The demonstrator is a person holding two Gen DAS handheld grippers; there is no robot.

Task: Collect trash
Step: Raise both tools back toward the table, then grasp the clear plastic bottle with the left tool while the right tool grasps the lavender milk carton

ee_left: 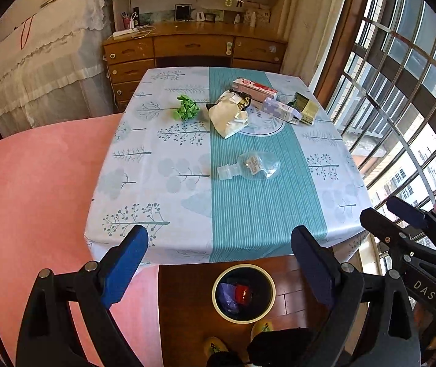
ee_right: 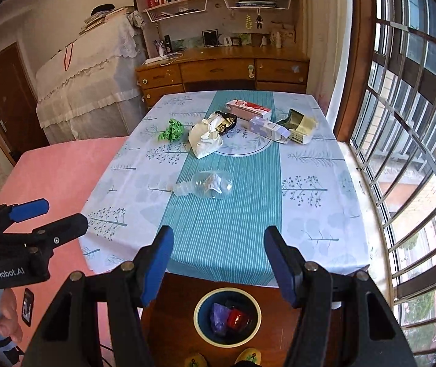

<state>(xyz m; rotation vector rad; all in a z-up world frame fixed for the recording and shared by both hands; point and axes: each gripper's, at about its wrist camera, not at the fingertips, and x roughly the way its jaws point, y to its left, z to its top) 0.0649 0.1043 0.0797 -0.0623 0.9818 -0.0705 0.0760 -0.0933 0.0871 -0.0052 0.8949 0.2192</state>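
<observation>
I judge the job barely started — the bin (ee_right: 227, 316) on the floor just below my claws holds only a purple scrap and something red. Ahead on the table (ee_right: 309, 214) six pieces are left: the clear bottle (ee_right: 205, 186) nearest, then the white bag (ee_right: 205, 139), green wad (ee_right: 172, 131), pink carton (ee_right: 248, 108), lilac box (ee_right: 268, 129) and yellow box (ee_right: 302, 127) well beyond. The left gripper (ee_left: 219, 272) and right gripper (ee_right: 218, 264) both gape, empty, touching nothing

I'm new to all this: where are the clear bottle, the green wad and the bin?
Clear bottle (ee_left: 256, 165): left wrist view, its label.
Green wad (ee_left: 186, 108): left wrist view, its middle.
Bin (ee_right: 198, 307): right wrist view, its rim.
</observation>
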